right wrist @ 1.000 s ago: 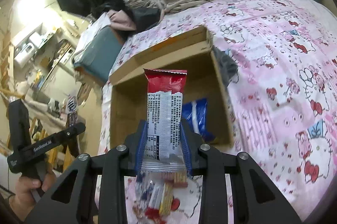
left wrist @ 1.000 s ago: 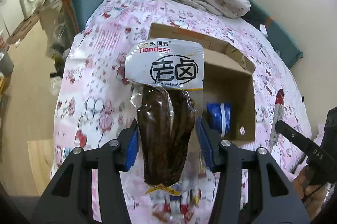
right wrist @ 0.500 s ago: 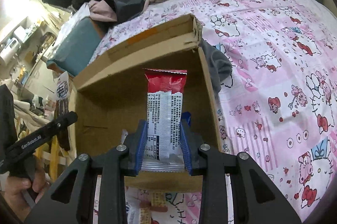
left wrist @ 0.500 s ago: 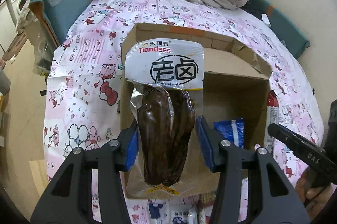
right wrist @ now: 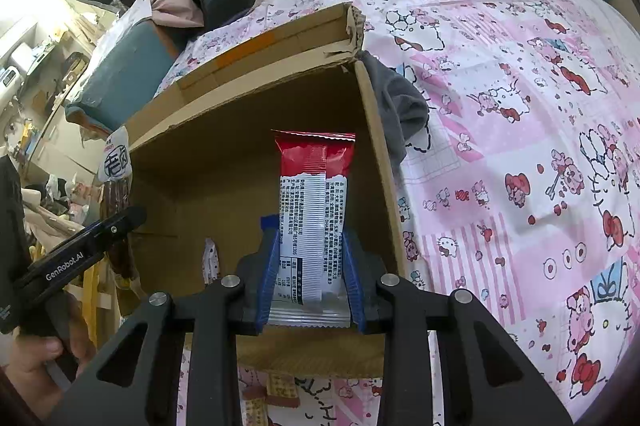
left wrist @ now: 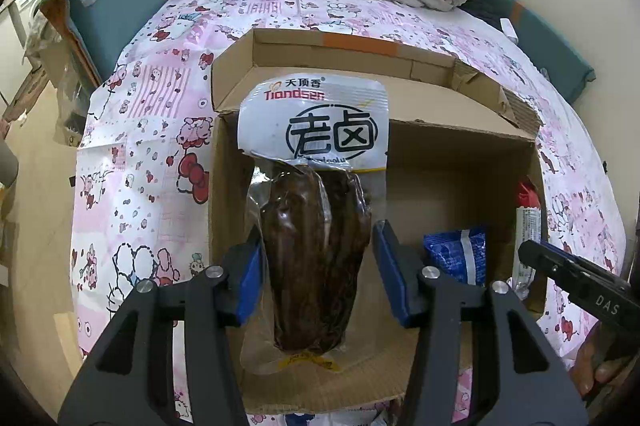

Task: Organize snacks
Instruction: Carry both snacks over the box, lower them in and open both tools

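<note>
Left wrist view shows the left gripper holding a braised-meat pouch over the cardboard box, while the right gripper clamps a red-topped snack packet there; next, I judge, both should lower and release inside.

bedsheet: pink and white cartoon-cat patchwork bedsheet
box: plain brown cardboard box
pouch: white-topped clear pouch of dark brown meat
packet: red and white printed packet
bag: blue foil bag
</note>
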